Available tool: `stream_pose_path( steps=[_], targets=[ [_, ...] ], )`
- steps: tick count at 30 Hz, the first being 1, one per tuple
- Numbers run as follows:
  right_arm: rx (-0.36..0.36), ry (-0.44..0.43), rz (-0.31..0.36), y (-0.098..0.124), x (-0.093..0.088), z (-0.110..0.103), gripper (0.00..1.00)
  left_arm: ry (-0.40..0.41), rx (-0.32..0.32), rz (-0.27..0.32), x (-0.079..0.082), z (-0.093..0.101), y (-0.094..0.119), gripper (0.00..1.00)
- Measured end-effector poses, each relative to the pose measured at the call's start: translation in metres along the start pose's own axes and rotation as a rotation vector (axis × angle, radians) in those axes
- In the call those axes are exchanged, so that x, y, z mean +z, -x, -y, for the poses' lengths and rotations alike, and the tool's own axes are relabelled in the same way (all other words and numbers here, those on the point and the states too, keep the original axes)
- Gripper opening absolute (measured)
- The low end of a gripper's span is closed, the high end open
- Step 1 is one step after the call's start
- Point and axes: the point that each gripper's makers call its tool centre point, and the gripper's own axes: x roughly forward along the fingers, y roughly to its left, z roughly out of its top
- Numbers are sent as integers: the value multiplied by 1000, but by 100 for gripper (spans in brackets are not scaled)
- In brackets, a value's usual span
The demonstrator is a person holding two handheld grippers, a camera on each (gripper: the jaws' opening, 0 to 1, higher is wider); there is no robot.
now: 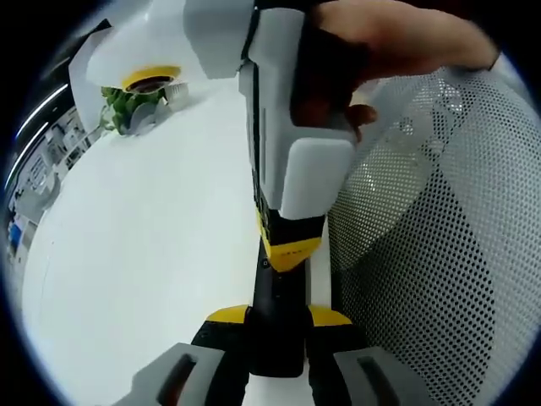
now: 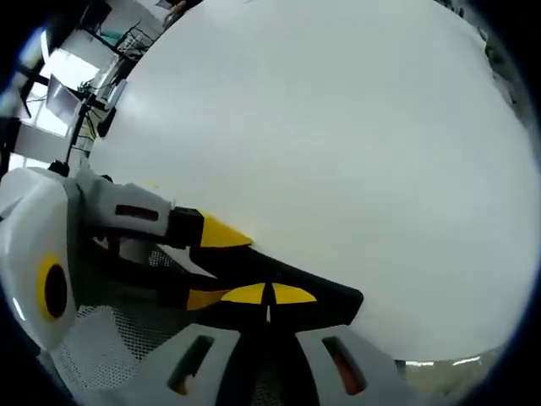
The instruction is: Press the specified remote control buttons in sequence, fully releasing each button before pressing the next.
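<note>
A black remote control (image 1: pixel 275 351) is clamped between the jaws of the left gripper (image 1: pixel 277 317) at 6 o'clock of the left gripper view, above a white table (image 1: pixel 152 245). The right gripper (image 1: pixel 288 250), held in a hand (image 1: pixel 397 38), is brought down from 12 o'clock. Its jaws are closed together with nothing between them, and their yellow tips are set against the remote's face. The buttons cannot be made out, so which one is under the tips cannot be told. A white mesh panel (image 1: pixel 448 254) is seen at 3 o'clock and a small plant (image 1: pixel 125 106) at 10 o'clock. A neighbouring button could be struck if the tips are slid sideways. The remote could also be tilted or pushed out of the clamp by too hard a press.
</note>
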Motion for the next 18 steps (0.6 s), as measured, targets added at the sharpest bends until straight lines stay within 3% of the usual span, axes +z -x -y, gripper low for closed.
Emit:
stream_pose_path(
  steps=[9,18],
  targets=[
    [52,-72,37,2,-1,1,0,0,1,4,0,0,0,25],
    [78,-110,29,3,-1,0,0,4,4,5,0,-1,0,24]
  ],
)
